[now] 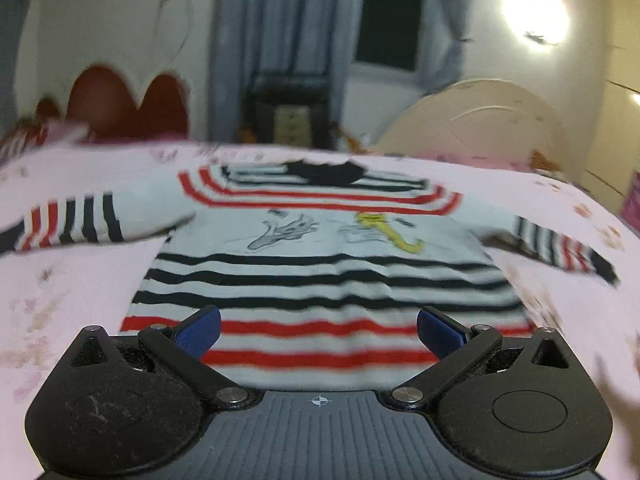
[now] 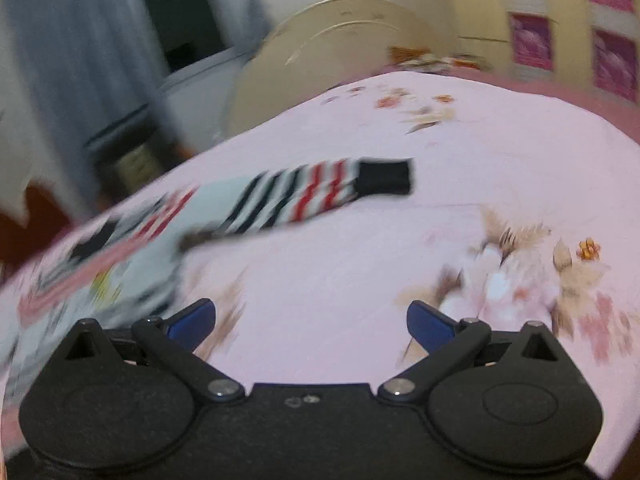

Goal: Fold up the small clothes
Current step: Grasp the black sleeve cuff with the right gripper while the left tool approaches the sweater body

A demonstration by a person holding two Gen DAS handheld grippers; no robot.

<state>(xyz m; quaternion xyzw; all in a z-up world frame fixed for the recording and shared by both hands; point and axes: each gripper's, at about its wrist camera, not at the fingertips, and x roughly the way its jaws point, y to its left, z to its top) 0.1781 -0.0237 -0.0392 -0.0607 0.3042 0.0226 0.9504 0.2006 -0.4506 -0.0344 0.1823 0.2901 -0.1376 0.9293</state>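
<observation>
A small white sweater (image 1: 320, 248) with black and red stripes and a cartoon print lies flat, face up, on a pink floral bedsheet (image 1: 80, 288), both sleeves spread sideways. My left gripper (image 1: 319, 330) is open and empty, just above the sweater's bottom hem. In the right wrist view the sweater's body (image 2: 120, 256) is at the left and its right sleeve (image 2: 320, 192) with a black cuff stretches toward the middle. My right gripper (image 2: 311, 322) is open and empty over bare sheet, to the right of the sweater's body and below the sleeve.
A cream rounded headboard (image 1: 480, 120) stands past the bed's far edge, also in the right wrist view (image 2: 340, 48). Grey curtains (image 1: 280, 40) and a dark window (image 1: 392, 12) are behind. A red heart-shaped cushion (image 1: 128, 104) sits at the far left.
</observation>
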